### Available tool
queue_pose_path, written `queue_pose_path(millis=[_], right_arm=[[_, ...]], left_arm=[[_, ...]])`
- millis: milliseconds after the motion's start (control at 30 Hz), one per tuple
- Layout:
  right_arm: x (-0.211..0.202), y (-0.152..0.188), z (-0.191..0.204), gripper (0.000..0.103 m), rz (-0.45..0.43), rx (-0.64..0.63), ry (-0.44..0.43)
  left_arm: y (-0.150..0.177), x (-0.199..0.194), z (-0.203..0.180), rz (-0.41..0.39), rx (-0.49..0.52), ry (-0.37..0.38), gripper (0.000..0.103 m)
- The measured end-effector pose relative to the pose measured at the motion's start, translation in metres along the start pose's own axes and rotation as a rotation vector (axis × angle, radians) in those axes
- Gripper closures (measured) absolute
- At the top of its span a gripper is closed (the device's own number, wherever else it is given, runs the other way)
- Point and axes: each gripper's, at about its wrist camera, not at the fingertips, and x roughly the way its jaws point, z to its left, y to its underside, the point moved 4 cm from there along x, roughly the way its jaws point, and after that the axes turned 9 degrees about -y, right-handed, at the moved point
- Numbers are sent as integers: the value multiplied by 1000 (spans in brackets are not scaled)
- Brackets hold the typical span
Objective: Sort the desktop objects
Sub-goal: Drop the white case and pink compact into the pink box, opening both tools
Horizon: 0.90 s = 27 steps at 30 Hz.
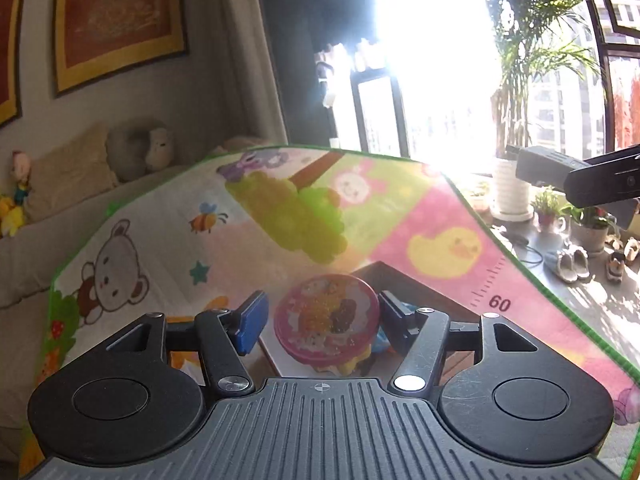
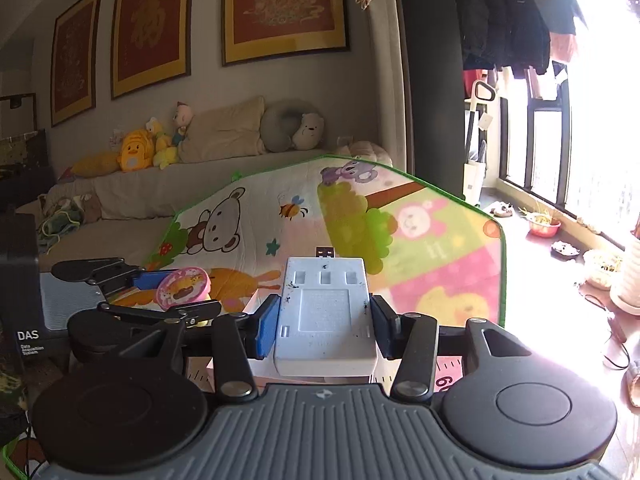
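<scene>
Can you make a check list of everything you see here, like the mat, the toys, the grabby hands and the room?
Surface: cartoon play mat with green edging.
Job's things: white plastic module with a small plug at its far end; round pink tin; a box under the tin, holding other small things too hidden to name.
Clutter: black box marked DAS.
Grippers: right gripper shut on the white plastic module; left gripper has the round pink tin between its jaws, with a gap on its blue-pad side.
Cables: dark cord on the floor by the window.
Surroundings: sofa with plush toys, framed pictures, hanging coats, potted plants, shoes.
</scene>
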Motion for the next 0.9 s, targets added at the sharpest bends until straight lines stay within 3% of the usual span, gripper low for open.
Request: queue_pose_path(millis=[133, 300, 400, 600, 767, 900], right_arm=[[24, -3, -15, 55, 22, 32, 1], [85, 8, -22, 55, 131, 103, -58], [135, 23, -15, 55, 217, 140, -89], [210, 56, 7, 55, 350, 163, -95], [217, 66, 17, 54, 355, 171, -89], [189, 67, 54, 53, 311, 10, -140]], left_arm=[[32, -8, 13, 54, -76, 21, 8], [101, -36, 10, 200, -68, 37, 7], [133, -51, 6, 242, -27, 25, 7], [158, -62, 20, 273, -54, 8, 3], [169, -65, 34, 300, -84, -19, 2], [175, -64, 49, 322, -128, -59, 2]])
